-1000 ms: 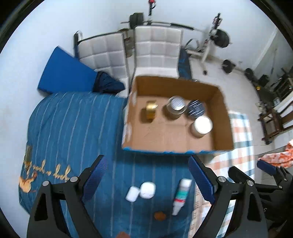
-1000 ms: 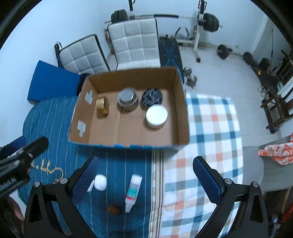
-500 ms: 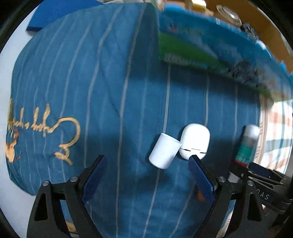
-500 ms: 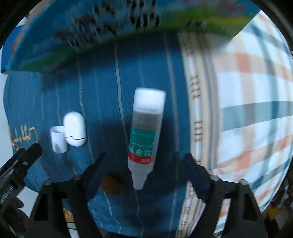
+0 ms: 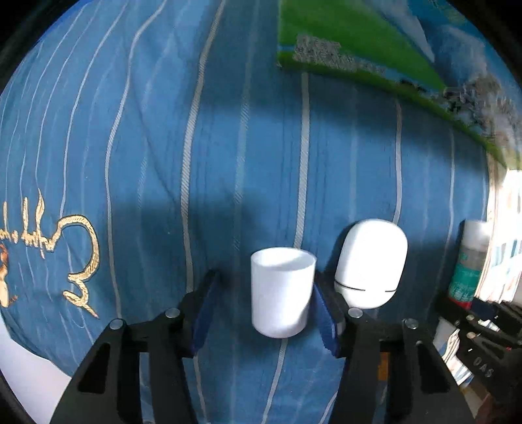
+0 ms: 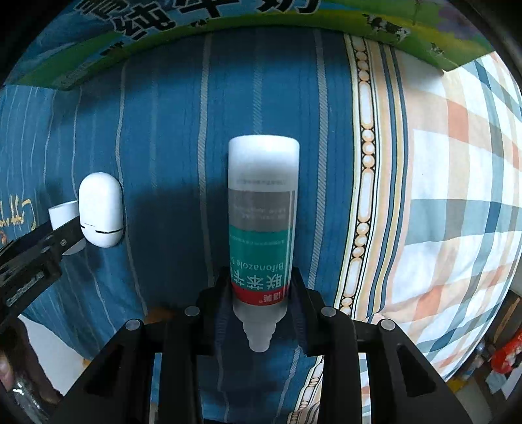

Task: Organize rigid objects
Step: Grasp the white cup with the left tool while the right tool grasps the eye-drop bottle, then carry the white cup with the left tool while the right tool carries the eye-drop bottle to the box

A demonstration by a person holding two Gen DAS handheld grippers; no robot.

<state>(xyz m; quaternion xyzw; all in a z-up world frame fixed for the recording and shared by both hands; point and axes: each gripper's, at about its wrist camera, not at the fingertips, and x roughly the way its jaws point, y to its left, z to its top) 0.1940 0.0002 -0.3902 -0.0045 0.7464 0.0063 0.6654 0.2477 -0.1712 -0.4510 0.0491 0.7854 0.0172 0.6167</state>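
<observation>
A white cylindrical cap [image 5: 280, 293] lies on the blue striped bedcover between the fingers of my left gripper [image 5: 264, 303]. The right finger touches it and a gap remains at the left finger. A white oval case [image 5: 370, 262] lies just right of it, also in the right wrist view [image 6: 101, 208]. My right gripper [image 6: 259, 300] is shut on a white bottle [image 6: 261, 221] with a green and red label, gripping its neck end. The bottle lies on the cover, pointing away from me.
The printed side of the cardboard box [image 5: 375, 55] stands just beyond the objects, also in the right wrist view [image 6: 228, 19]. A checked cloth [image 6: 440, 195] covers the bed to the right. A small brown object [image 6: 163, 313] lies by the right gripper.
Both grippers dropped from high above the box down to the bedcover. The left gripper closed in around the white cap. The right gripper shut on the bottle.
</observation>
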